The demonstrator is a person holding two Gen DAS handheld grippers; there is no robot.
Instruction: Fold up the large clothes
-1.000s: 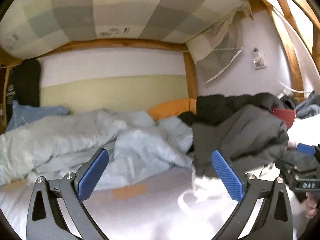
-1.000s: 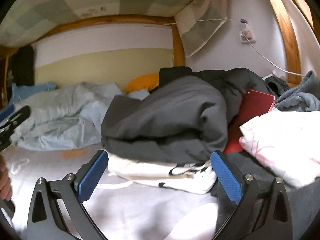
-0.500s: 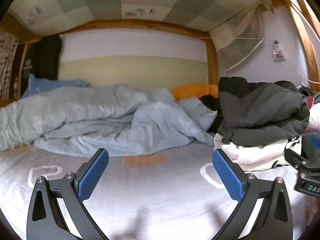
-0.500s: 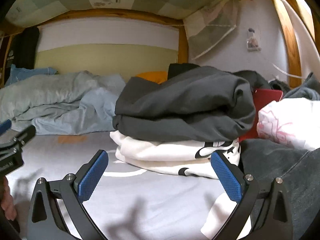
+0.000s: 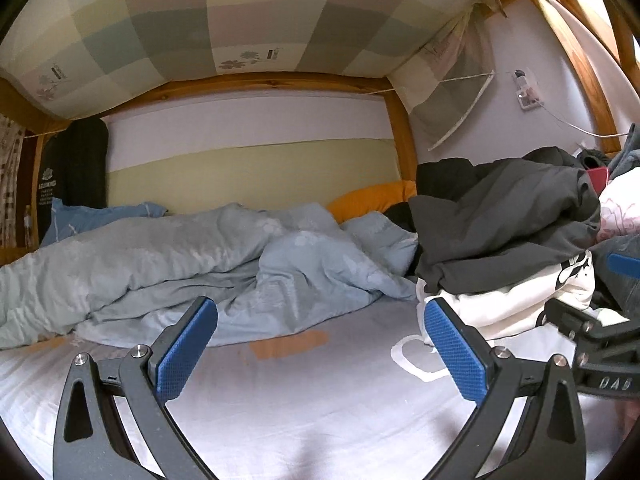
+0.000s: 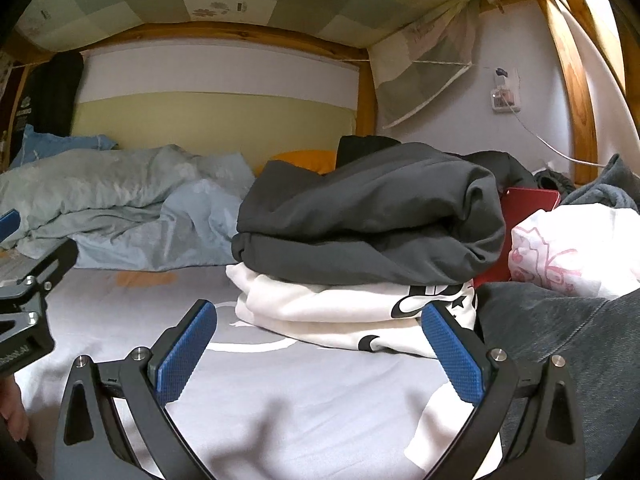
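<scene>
Both grippers hang low over the bed, each spread wide with nothing between its blue pads. The left gripper (image 5: pixel 320 346) faces bare sheet (image 5: pixel 320 400) and the rumpled blue duvet (image 5: pixel 200 264) heaped along the far side of the bed. The right gripper (image 6: pixel 318 346) faces the pile of clothes: a dark grey garment (image 6: pixel 372 220), roughly folded, lies on top of a white garment (image 6: pixel 320 308) with black print, and both rest on the sheet. The white one's near edge sits just beyond the right gripper's fingertips, not touching them.

To the right of the pile lies a white cloth with pink print (image 6: pixel 576 248), and a red flat thing (image 6: pixel 520 220) is wedged between it and the grey garment; I can't tell what it is. A stretch of blue-grey denim (image 6: pixel 560 332) crosses the near right corner, just beside the right gripper. An orange pillow (image 5: pixel 372 200) peeks out behind the duvet, against the wooden bed frame (image 5: pixel 400 140). A checked mattress (image 5: pixel 200 20) spans overhead.
</scene>
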